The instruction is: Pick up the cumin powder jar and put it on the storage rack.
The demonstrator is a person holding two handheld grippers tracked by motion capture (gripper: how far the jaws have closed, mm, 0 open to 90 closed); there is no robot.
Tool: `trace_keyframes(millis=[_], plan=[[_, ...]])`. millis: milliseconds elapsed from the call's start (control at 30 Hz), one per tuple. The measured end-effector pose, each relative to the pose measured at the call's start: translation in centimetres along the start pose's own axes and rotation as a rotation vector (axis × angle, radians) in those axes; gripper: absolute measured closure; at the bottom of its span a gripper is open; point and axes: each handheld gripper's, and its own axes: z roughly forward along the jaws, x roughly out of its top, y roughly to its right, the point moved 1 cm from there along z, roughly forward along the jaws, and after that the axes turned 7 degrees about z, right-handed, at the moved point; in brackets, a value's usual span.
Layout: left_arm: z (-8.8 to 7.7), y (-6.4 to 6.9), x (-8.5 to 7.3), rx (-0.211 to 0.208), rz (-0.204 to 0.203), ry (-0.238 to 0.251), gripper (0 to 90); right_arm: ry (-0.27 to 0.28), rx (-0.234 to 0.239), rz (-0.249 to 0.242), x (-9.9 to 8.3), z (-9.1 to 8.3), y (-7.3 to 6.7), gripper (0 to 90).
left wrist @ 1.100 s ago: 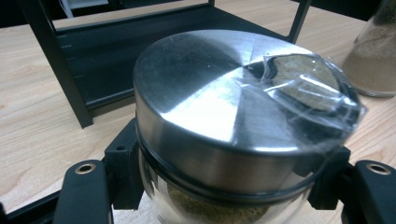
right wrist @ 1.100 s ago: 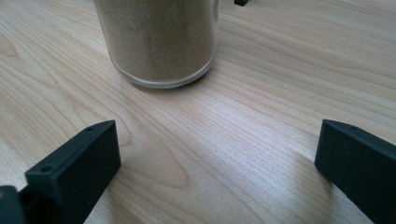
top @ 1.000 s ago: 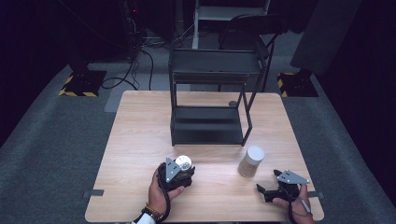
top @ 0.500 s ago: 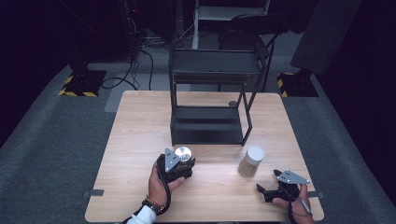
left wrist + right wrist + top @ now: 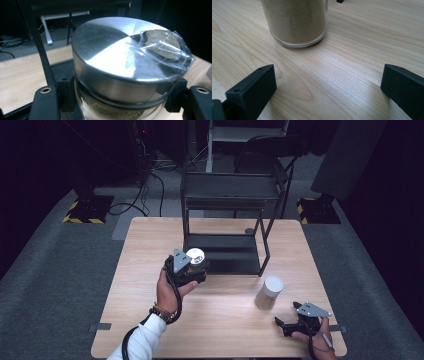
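The left gripper [image 5: 196, 265] is pinching a glass jar [image 5: 195, 258] just under its metal lid [image 5: 117, 55], one black jaw on each side, so the jar hangs upright above the table [image 5: 150, 320], close in front of the lower shelf of the black rack [image 5: 227, 251]. I judge it is held by the neck because there the jaws have a firm edge and the lid stays free. A piece of clear tape [image 5: 162, 47] lies over the lid. Inside the jar is a brownish powder.

The right gripper [image 5: 292, 326] rests on the table near its front edge, its jaws spread wide with nothing between them. Just in front of it stands a second jar [image 5: 268, 292] filled with pale, sand-like powder, apart from the jaws
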Motion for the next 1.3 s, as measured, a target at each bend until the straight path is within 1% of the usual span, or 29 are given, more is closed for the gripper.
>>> trace_keyframes(millis=[100,167,200,233,267,333,367,433,500,533,567,600,633,667,767,800,833,867,967,1000,1033,1100,1167,1200,1267,1300], plan=[[0.2,-0.4,1.6,0.000,0.001,0.011,30.8,0.000,-0.001,0.000,0.0,0.0,0.0,0.0],[0.3,-0.8,2.6,-0.011,-0.015,0.013,30.8,0.000,-0.001,0.001,0.0,0.0,0.0,0.0],[0.4,-1.0,3.2,-0.010,-0.019,0.014,30.8,0.000,-0.001,0.001,0.0,0.0,0.0,0.0],[0.4,-1.0,3.2,-0.010,-0.019,0.014,30.8,0.000,-0.001,0.001,0.0,0.0,0.0,0.0],[0.6,-1.2,4.0,-0.009,-0.017,0.018,30.8,0.000,-0.001,0.001,0.0,0.0,0.0,0.0],[0.8,-1.5,5.1,-0.011,-0.011,0.021,30.8,0.000,-0.003,0.002,0.0,0.0,0.0,0.0],[0.8,-1.5,5.1,-0.011,-0.011,0.021,30.8,0.000,-0.003,0.002,0.0,0.0,0.0,0.0],[1.0,-1.8,6.5,-0.018,0.006,0.025,30.8,0.000,-0.005,0.003,0.0,0.0,-0.1,0.0],[0.9,-2.2,7.6,-0.035,0.004,0.037,30.8,0.000,-0.005,0.004,0.0,0.0,-0.1,0.0],[0.9,-2.4,8.3,-0.041,0.017,0.036,30.8,0.000,-0.005,0.004,0.0,0.0,-0.1,0.0],[0.9,-2.4,8.3,-0.041,0.017,0.036,30.8,0.000,-0.005,0.004,0.0,0.0,-0.1,0.0],[0.9,-2.5,8.7,-0.043,0.022,0.039,30.8,0.000,-0.006,0.005,0.0,0.0,-0.1,0.0],[0.9,-2.7,9.3,-0.044,0.022,0.040,30.8,0.000,-0.006,0.005,0.0,0.0,-0.1,0.0],[0.9,-2.9,10.2,-0.049,0.031,0.035,30.8,0.001,-0.006,0.006,0.0,0.0,-0.1,0.0],[1.0,-3.4,11.5,-0.060,0.013,0.036,30.8,0.001,-0.006,0.005,0.0,0.0,-0.1,0.0],[1.0,-3.4,12.0,-0.061,0.017,0.041,30.8,0.001,-0.006,0.005,0.0,0.0,-0.1,0.0],[1.0,-3.4,12.0,-0.061,0.017,0.041,30.8,0.001,-0.006,0.005,0.0,0.0,-0.1,0.0],[1.0,-3.5,12.7,-0.059,0.025,0.045,30.8,0.001,-0.006,0.006,0.0,0.0,-0.1,0.0],[1.1,-3.6,13.9,-0.060,0.033,0.051,30.8,0.000,-0.006,0.005,0.0,0.0,-0.1,0.0],[1.1,-3.6,13.9,-0.060,0.033,0.051,30.8,0.000,-0.006,0.005,0.0,0.0,-0.1,0.0],[1.2,-3.7,14.2,-0.060,0.038,0.052,30.8,0.000,-0.006,0.005,0.0,0.0,-0.1,0.0],[1.3,-3.9,15.3,-0.070,0.031,0.043,30.8,0.000,-0.005,0.005,0.0,0.0,0.0,0.0],[1.5,-3.9,16.1,-0.068,0.040,0.046,30.8,0.000,-0.005,0.004,0.0,0.0,0.0,0.0],[1.5,-3.9,16.1,-0.068,0.040,0.046,30.8,0.000,-0.005,0.004,0.0,0.0,0.0,0.0],[1.6,-4.0,17.0,-0.070,0.042,0.054,30.8,0.000,-0.005,0.004,0.0,0.0,0.0,0.0],[1.6,-4.0,17.0,-0.070,0.042,0.054,30.8,0.000,-0.005,0.005,0.0,0.0,0.0,0.0]])
